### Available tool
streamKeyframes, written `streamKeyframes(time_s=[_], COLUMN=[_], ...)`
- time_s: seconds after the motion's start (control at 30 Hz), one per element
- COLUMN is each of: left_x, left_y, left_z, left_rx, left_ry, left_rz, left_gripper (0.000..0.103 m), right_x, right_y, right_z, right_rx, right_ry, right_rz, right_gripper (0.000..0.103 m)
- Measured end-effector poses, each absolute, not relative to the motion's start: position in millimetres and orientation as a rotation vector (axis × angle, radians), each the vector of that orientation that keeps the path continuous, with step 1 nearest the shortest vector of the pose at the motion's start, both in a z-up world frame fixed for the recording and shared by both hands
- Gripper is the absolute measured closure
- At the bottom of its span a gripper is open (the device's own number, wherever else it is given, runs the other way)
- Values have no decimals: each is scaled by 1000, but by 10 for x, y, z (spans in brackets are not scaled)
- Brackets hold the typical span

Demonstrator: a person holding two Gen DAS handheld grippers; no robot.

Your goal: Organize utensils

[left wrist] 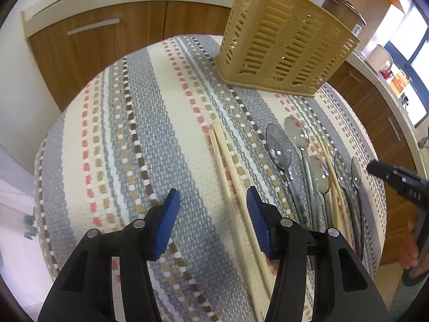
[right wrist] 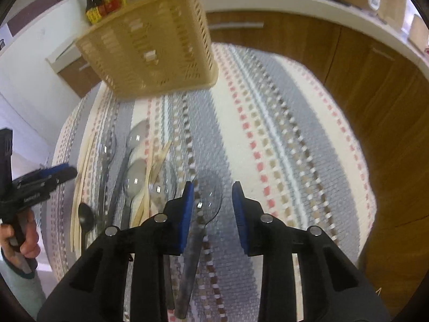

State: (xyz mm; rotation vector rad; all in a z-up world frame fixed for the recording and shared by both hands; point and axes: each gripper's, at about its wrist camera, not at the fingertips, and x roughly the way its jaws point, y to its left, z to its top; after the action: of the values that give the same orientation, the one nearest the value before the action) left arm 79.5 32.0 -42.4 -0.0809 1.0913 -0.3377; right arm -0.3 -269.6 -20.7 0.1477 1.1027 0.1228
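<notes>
A tan slotted utensil basket (left wrist: 281,45) (right wrist: 150,45) stands upright at the far side of the striped woven cloth (left wrist: 134,134). Two pale chopsticks (left wrist: 230,166) lie lengthwise on the cloth and run just beside my left gripper's right finger. My left gripper (left wrist: 213,194) is open, with only cloth between its blue pads. To its right lie several clear plastic spoons (left wrist: 278,147) mixed with more chopsticks (left wrist: 329,161). My right gripper (right wrist: 213,186) hovers open over one clear spoon (right wrist: 211,201), whose handle runs back under the left pad; the pads do not press it.
Wooden cabinets (left wrist: 93,40) with a white countertop surround the table on the far and right sides. Sauce bottles (right wrist: 102,2) stand on the counter behind the basket. A small dark spoon (right wrist: 85,214) lies at the left of the pile. A hand (right wrist: 24,236) holds the other gripper's handle.
</notes>
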Motion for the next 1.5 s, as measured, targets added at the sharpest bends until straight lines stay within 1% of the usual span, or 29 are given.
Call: streamKeyframes(time_s=[0.2, 0.37, 0.57, 0.67, 0.7, 0.73, 0.8, 1.1, 1.2, 1.5], left_x=[845, 877, 827, 803, 790, 785, 785, 912, 1006, 1155], left_y=[296, 283, 146, 125, 117, 117, 140, 385, 403, 338], left_z=[-429, -421, -437, -437, -435, -430, -420, -394, -360, -374], left_rx=[-38, -31, 48, 61, 66, 57, 46, -29, -65, -52], left_ry=[1088, 1098, 1068, 1046, 1039, 1037, 1046, 1113, 1130, 1177], left_rz=[-309, -297, -241, -217, -220, -240, -258, -301, -319, -304], left_gripper=[65, 65, 63, 70, 77, 88, 98, 97, 77, 77], right_x=[25, 40, -5, -13, -14, -15, -16, -7, 20, 112], right_y=[-2588, -2534, -2546, -2552, -2549, -2551, -2550, -2590, -2582, -2549], right_z=[-443, -450, -451, -454, -452, -450, -451, -429, -430, -420], right_rx=[145, 103, 90, 90, 90, 89, 86, 95, 121, 125], right_ry=[1188, 1186, 1184, 1180, 1179, 1178, 1180, 1206, 1224, 1268], right_rz=[123, 104, 100, 100, 101, 101, 104, 108, 119, 92], right_gripper=[76, 76, 76, 76, 76, 76, 76, 76, 76, 76])
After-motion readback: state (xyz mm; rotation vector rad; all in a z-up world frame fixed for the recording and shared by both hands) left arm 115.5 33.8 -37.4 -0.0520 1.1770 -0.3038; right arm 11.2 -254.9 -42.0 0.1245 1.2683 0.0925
